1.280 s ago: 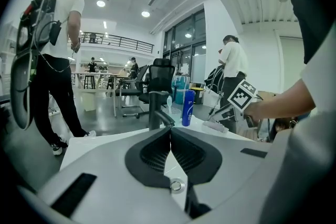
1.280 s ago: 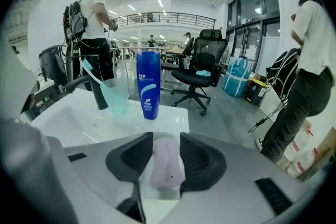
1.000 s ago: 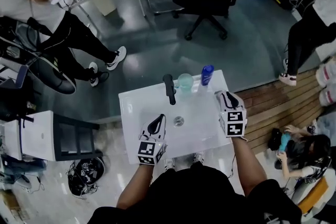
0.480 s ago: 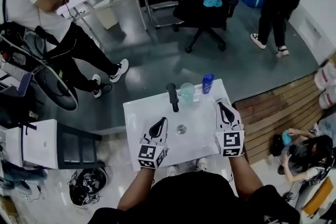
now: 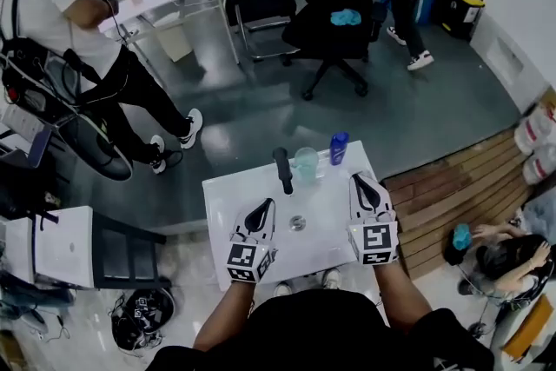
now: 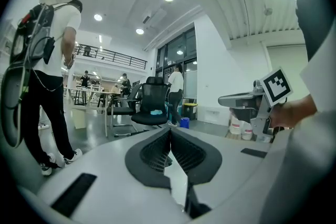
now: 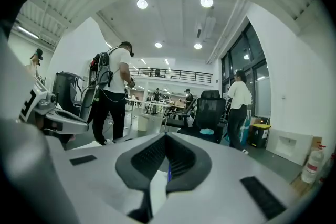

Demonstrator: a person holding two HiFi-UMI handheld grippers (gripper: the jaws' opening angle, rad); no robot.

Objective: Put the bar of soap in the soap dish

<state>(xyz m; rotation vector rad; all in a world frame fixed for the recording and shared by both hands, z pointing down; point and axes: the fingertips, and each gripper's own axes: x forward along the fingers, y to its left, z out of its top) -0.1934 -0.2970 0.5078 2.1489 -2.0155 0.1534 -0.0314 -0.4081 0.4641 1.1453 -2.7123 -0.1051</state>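
Note:
A white sink [image 5: 228, 187] stands right in front of me, with a black faucet [image 5: 282, 169] at its back and a drain [image 5: 297, 223] in the middle. Beside the faucet sit a pale green translucent container [image 5: 306, 162] and a blue bottle [image 5: 339, 148]. I cannot make out a bar of soap in any view. My left gripper [image 5: 262, 204] [image 6: 169, 131] hovers over the sink's near left part, shut and empty. At the sink's right side my right gripper [image 5: 359, 180] [image 7: 166, 136] is held up, also shut with nothing between its pads. Both point roughly level into the room.
A black office chair [image 5: 334, 4] with a blue cloth on its seat stands on the grey floor beyond the sink. A person in a white shirt [image 5: 61, 13] stands at the far left, another walks at the top right, and one crouches at the lower right [image 5: 504, 252]. Wooden boards lie right of the sink.
The right gripper's jaws have closed and it has lifted, now pointing more level. The left gripper has risen a little. A person in the background has walked leftward behind the chair.

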